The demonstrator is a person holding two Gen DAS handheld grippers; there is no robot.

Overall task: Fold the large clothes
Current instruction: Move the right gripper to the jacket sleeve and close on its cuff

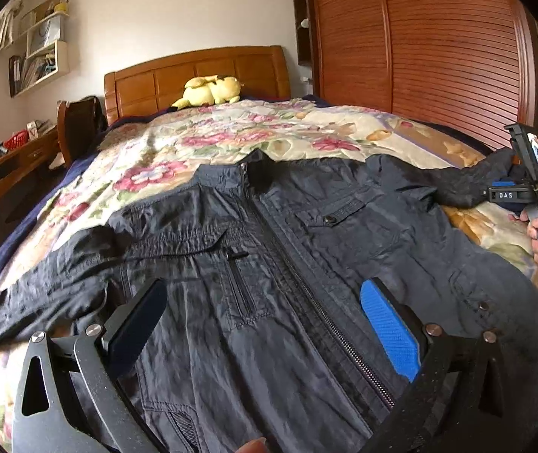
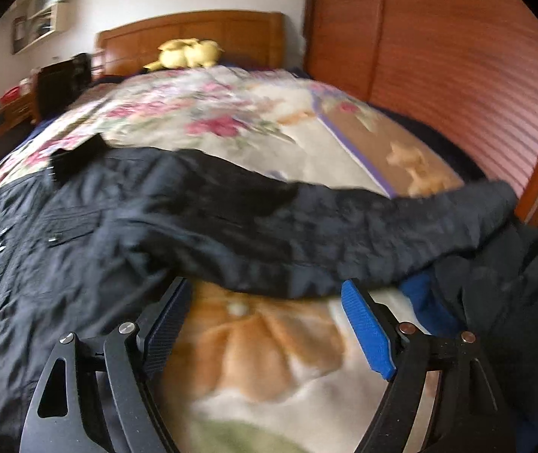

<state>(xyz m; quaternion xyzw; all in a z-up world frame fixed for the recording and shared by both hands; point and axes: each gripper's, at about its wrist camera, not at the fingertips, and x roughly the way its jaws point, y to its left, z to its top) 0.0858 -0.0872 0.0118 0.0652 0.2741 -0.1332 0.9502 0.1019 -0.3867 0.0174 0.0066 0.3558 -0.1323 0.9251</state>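
Your left gripper [image 1: 265,324], black frame with blue ribbed pads, hangs spread wide over the chest of the dark navy crinkled nylon zip jacket [image 1: 287,264], gripping nothing. Your right gripper [image 2: 265,324] is likewise spread and empty, low at the jacket's outstretched sleeve [image 2: 344,234], likely lined up to pinch it and fold it inward. Right-wrist view is blurred, so contact with the sleeve is unclear. Jacket lies front-up and zipped on the floral quilted bedspread [image 1: 201,132], collar toward the wooden headboard [image 1: 193,75], both sleeves out sideways, flap pockets showing, fabric wrinkled. Laid flat like that, no fold looks made yet. Yellow plush toy [image 1: 212,90] sits by the headboard, well apart.
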